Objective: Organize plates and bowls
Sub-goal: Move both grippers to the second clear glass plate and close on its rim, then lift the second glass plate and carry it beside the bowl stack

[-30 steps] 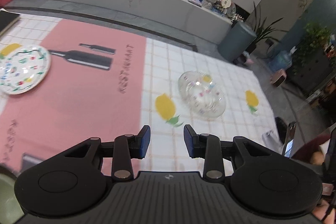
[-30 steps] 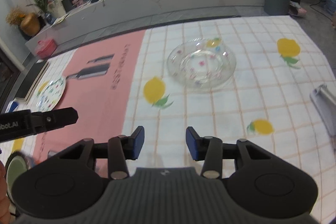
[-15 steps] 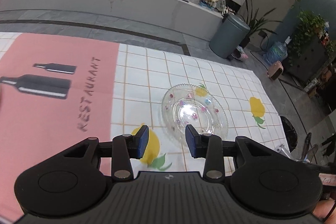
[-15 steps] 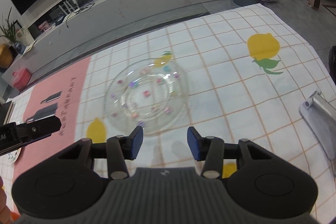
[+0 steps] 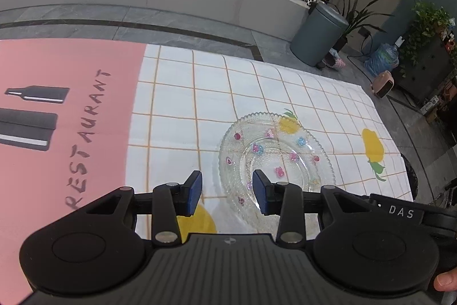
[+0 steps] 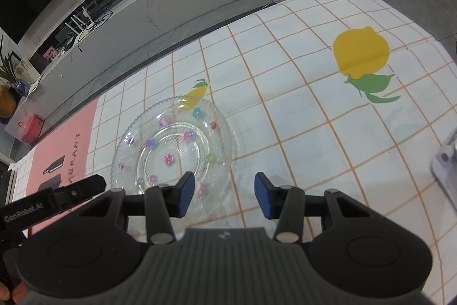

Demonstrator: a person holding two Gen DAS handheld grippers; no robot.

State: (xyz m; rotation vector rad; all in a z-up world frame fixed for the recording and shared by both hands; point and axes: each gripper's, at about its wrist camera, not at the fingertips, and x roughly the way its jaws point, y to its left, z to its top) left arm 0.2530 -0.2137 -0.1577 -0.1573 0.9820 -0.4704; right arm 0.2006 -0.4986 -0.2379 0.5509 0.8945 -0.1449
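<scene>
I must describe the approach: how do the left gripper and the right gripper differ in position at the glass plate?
The left gripper straddles the plate's near-left rim, right finger over the plate. The right gripper straddles the near-right rim, left finger over the plate. Both are open, holding nothing.

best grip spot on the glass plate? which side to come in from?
Probably the beaded rim on the near side. The glass plate lies flat on the tablecloth, so only its raised, flared edge offers a pinch: one finger over, one under. The left tool is open at the near-left rim; the right tool, also open, sits at the near-right rim. Come in low from there.
</scene>
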